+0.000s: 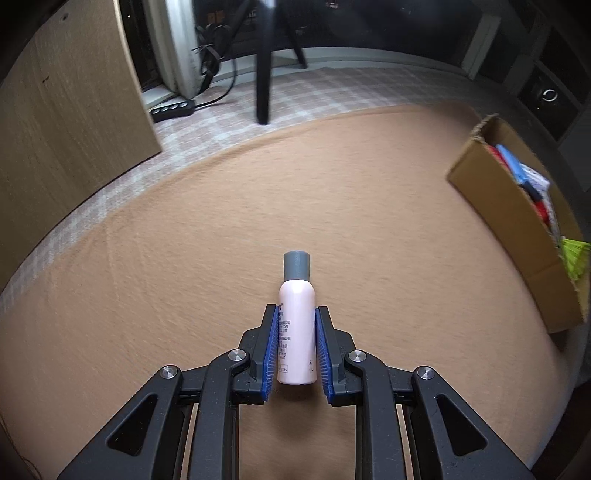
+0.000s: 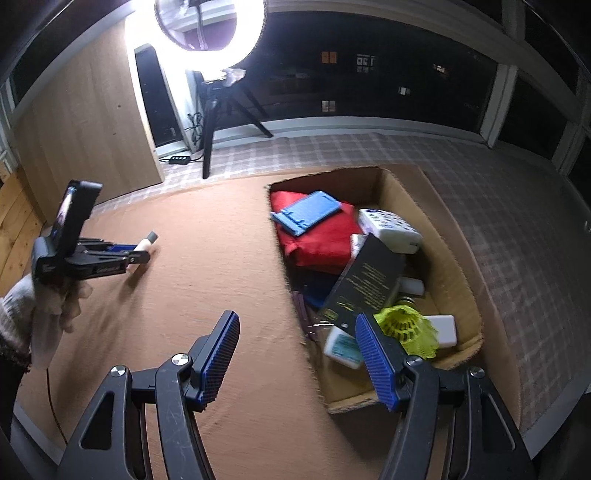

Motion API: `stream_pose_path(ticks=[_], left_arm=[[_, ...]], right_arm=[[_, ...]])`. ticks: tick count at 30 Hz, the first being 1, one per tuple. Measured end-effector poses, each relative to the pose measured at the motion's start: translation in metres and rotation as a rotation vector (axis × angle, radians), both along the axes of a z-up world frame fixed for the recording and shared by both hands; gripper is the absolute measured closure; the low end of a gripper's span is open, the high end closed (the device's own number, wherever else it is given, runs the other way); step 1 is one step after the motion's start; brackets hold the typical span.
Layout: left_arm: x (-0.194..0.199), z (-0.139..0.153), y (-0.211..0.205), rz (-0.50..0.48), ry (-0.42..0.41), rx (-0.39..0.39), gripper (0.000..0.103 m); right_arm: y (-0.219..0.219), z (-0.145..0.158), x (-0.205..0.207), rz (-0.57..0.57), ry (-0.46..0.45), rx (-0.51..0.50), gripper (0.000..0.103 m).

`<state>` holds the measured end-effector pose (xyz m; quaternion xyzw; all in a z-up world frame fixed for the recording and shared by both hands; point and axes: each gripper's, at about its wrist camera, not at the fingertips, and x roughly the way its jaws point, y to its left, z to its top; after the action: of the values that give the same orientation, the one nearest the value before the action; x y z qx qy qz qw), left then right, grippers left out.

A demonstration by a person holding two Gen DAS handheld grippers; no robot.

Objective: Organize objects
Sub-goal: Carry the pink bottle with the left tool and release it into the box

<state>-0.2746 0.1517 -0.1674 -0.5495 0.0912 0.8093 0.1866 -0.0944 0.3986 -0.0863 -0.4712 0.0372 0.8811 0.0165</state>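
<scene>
— Bottle? Where?
— Between the blue pads of the left claw. Pink, with a grey cap poking out past the tips.
— Squeezed tight?
— Yes. Pinched from both sides, pads flat against the pink part.
— Up in the air or down on the blanket?
— Hard to tell. Over the brown blanket for sure, with a shadow under it in the right view.
— And holding that claw?
— A hand in a white glove, far over on the left side.
— Near the box?
— No, well apart. Bottle on one side of the blanket, brown cardboard box on the other.
— Right claw?
— Spread wide, nothing between the pads. One finger over the blanket, the other over the near edge of the box.
— Stuff in the box?
— Lots. Red cloth at the back, with a blue stand on top. Black card leaning in the middle. Yellow-green shuttlecock just beside the claw's right finger. A few white packs too.
— Anything behind?
— Bright ring lamp on a black tripod, standing on the checked floor past the blanket. Tall wooden board off to the left of it.
</scene>
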Motion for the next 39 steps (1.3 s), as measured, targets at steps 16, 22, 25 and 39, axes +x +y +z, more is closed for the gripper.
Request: stream_pose_path(ticks=[16,22,25,39], left_arm=[[0.057,0.066,0.142,-0.274,0.070,0.120,0.082],[0.070,0.073,0.204,-0.352,0.061,0.151,0.082],[0.073,0.071,0.225,-0.375,0.052,0.163,0.082],[0.068,0.060,0.291,-0.425,0.033,0.152,0.082]], right_arm=[[0.072,0.000,0.044,-0.132,-0.002,-0.011,0.041],[0.094,0.003,0.055,-0.167,0.009,-0.016,0.041],[0.104,0.003,0.061,-0.184,0.011,-0.015,0.041],[0.136,-0.002,0.082,-0.234,0.002,-0.022,0.041]])
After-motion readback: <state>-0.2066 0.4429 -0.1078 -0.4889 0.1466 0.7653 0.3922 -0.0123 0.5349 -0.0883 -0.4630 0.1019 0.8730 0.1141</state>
